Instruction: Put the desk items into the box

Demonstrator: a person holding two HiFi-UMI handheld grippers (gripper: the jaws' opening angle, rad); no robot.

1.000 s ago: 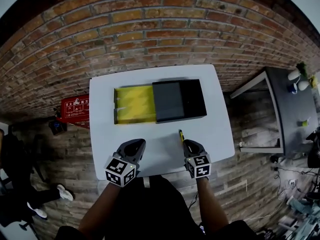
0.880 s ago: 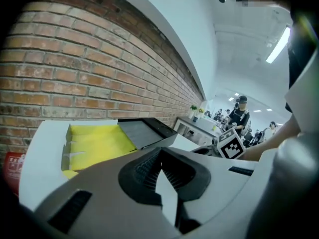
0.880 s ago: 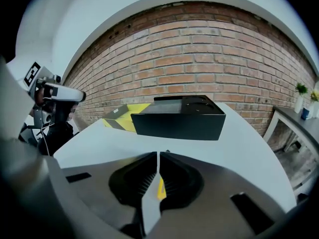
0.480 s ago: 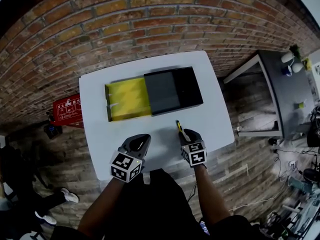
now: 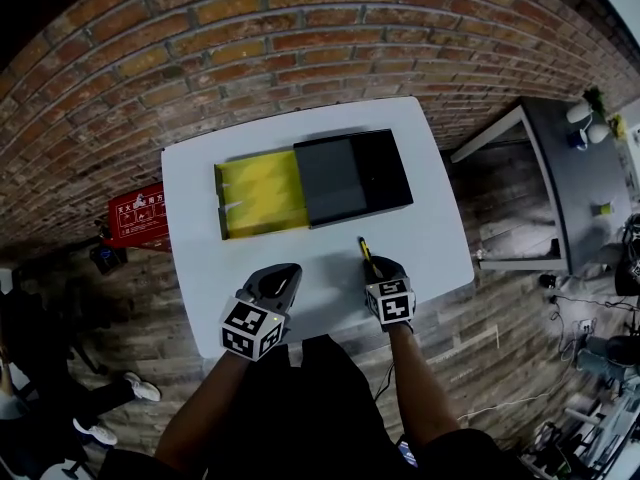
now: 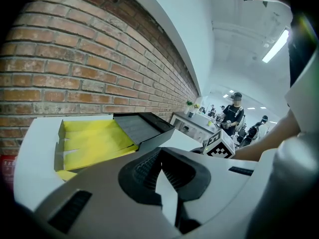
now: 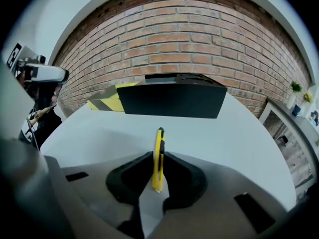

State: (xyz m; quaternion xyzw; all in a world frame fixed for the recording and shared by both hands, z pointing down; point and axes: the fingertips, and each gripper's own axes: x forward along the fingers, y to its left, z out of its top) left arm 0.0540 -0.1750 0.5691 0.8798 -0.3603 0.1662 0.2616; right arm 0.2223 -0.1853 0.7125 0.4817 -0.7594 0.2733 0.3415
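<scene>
Right tool (image 5: 376, 265) clamped on a yellow utility knife (image 7: 159, 156). The knife points toward the box (image 5: 330, 181), near its black sleeve but apart from it. Left tool (image 5: 283, 277) pinched together, nothing between, on the box's yellow-tray side. Both over the white table (image 5: 430, 238).

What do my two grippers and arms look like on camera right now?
The left gripper and right gripper are pale grey shells with black ribbed pads. Each carries a cube of black-and-white square markers. The forearms are bare below a dark top.
</scene>
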